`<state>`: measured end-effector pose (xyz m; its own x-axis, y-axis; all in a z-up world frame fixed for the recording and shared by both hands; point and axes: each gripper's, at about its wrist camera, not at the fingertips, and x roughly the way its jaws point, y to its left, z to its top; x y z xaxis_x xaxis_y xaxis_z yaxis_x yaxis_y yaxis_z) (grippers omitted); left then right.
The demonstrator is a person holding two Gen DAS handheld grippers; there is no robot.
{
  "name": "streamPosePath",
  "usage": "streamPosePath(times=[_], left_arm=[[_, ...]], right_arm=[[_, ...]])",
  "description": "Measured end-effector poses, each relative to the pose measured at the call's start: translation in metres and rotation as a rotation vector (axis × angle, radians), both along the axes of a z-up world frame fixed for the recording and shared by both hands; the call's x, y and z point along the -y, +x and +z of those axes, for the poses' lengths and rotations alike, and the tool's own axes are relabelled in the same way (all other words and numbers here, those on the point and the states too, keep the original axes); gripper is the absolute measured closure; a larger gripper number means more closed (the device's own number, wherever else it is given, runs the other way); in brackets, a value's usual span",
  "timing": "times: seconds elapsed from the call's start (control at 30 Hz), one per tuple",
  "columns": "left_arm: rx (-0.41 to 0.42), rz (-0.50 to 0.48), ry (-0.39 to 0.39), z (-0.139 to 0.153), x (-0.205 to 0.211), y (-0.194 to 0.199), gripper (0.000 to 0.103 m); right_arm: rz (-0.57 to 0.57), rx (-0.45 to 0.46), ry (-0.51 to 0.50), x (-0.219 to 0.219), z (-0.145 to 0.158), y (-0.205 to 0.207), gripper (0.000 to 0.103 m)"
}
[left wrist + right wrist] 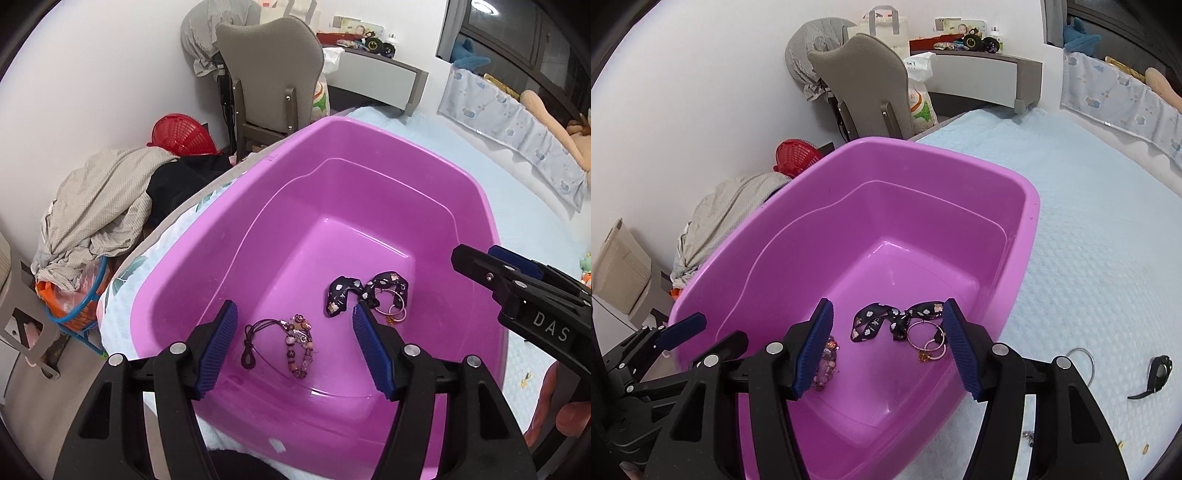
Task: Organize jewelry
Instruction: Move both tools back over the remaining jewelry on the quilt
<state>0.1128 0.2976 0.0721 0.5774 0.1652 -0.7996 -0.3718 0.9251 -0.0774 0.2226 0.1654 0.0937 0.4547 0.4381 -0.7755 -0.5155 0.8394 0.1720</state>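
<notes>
A beaded bracelet on a dark cord (291, 343), a black patterned fabric bow (886, 319) and thin hoop earrings (927, 341) were seen lying inside the purple plastic tub (369, 147), while a silver ring (1084, 363) and a small black piece (1158, 374) remained on the pale blue bedcover (1108, 240), both the left gripper (291, 350) and the right gripper (886, 347) being spread and empty.

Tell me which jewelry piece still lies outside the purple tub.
The plain silver ring on the blue bedspread; the beaded bracelet and hoops lie inside the tub.

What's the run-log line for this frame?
left gripper: open, empty | right gripper: open, empty | beaded bracelet, ribbon with rings: in purple tub | silver ring: on bed
</notes>
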Motion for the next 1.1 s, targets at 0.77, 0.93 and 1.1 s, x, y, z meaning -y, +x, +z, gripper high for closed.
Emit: streamPosePath(times=[0.77, 0.93, 1.1], left_arm=[[0.125, -0.101, -0.010, 0.037, 0.076, -0.062, 0.026], [0.153, -0.175, -0.025, 0.034, 0.119, -0.074, 0.025], [0.185, -0.243, -0.042, 0.025, 0.163, -0.086, 0.022]], right_arm=[[-0.165, 0.071, 0.095, 0.137, 0.002, -0.121, 0.041], [-0.242, 0.068, 0.083, 0.193, -0.012, -0.154, 0.041], [-0.336, 0.065, 0.066, 0.252, -0.029, -0.189, 0.039]])
